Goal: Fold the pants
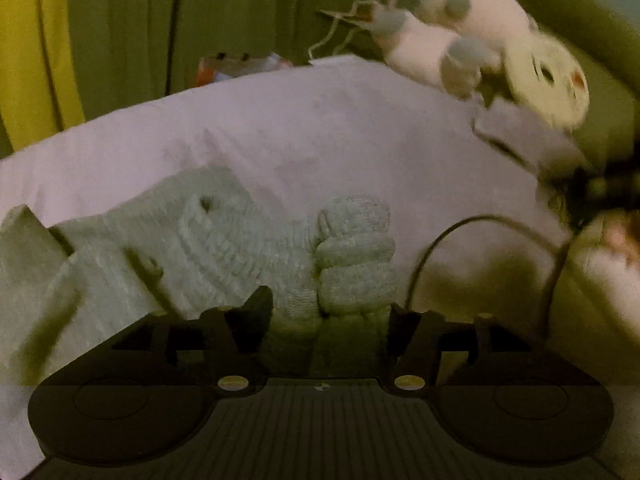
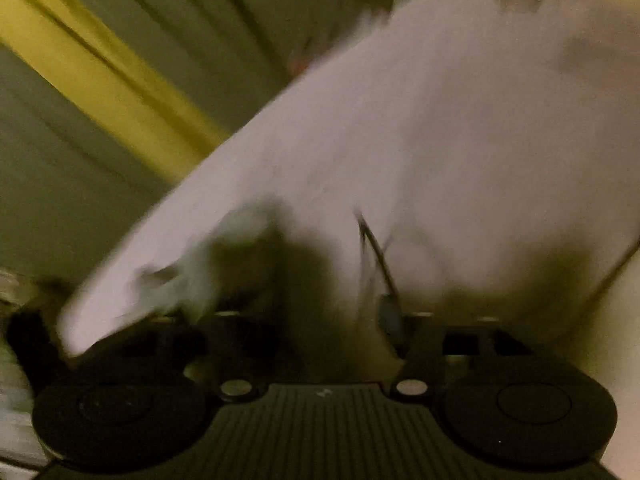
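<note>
Pale grey-green knitted pants point(image 1: 224, 240) lie bunched on the lilac bed sheet point(image 1: 320, 128). A thick ribbed roll of the pants point(image 1: 354, 256) sits right in front of my left gripper point(image 1: 328, 316). Its jaws stand apart with that fabric between them, and the pads do not visibly pinch it. The right wrist view is badly smeared. There my right gripper point(image 2: 324, 320) hangs open over the sheet point(image 2: 440, 120) with only shadow between its fingers. A blurred pale part of the pants point(image 2: 224, 240) lies to its left.
A pink and white plush toy point(image 1: 480, 40) lies at the far right of the bed, with an olive headboard behind it. A thin dark cable point(image 1: 480, 224) loops over the sheet at right. Green and yellow curtains point(image 2: 100, 80) hang beyond the bed's far edge.
</note>
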